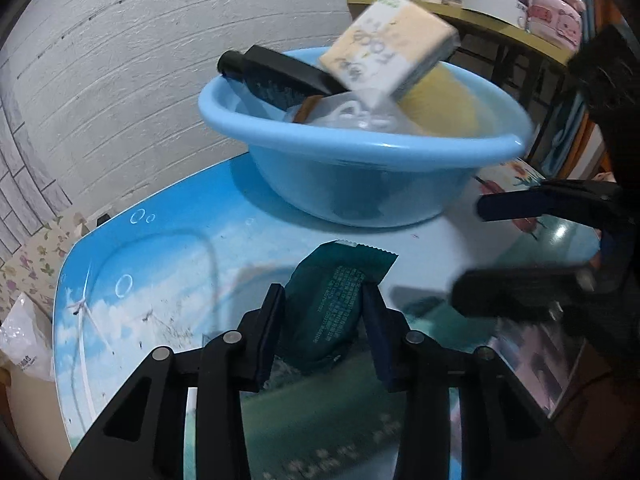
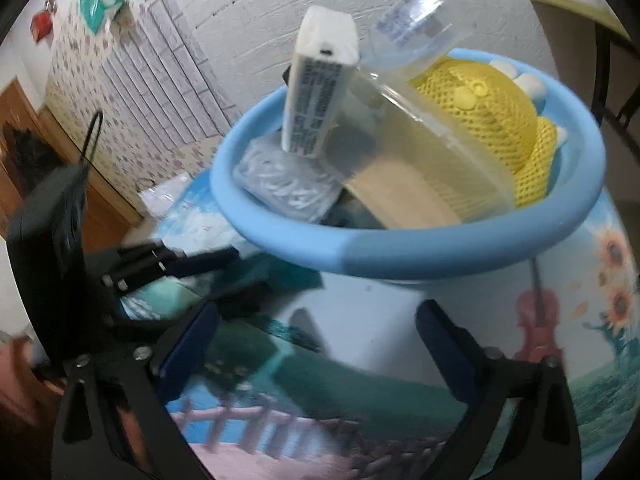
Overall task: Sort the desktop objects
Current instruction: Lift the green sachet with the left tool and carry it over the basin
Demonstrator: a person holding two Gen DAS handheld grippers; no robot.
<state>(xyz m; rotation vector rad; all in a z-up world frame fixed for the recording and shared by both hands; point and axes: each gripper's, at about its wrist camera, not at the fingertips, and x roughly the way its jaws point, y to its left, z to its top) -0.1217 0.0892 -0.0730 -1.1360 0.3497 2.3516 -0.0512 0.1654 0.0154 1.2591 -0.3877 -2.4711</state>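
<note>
Left wrist view: the left gripper (image 1: 324, 300) has its jaws pinching a dark green sachet (image 1: 340, 304) that lies on the printed surface (image 1: 160, 264), just before the blue basin (image 1: 360, 160). The right gripper (image 1: 516, 248) hangs beside it.

Right wrist view: the right gripper (image 2: 316, 328) has its jaws spread wide, nothing between them, near the basin (image 2: 400, 252) crowded with a white box (image 2: 320, 92) and a yellow mesh item (image 2: 492, 120).

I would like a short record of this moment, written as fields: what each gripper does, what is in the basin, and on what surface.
left gripper: shut on the dark green packet, low over the table
right gripper: open, nothing between its fingers
basin: light blue, piled full
in basin: white box, yellow mesh item, clear plastic pack, black brush
surface: table with printed scenery cover
</note>
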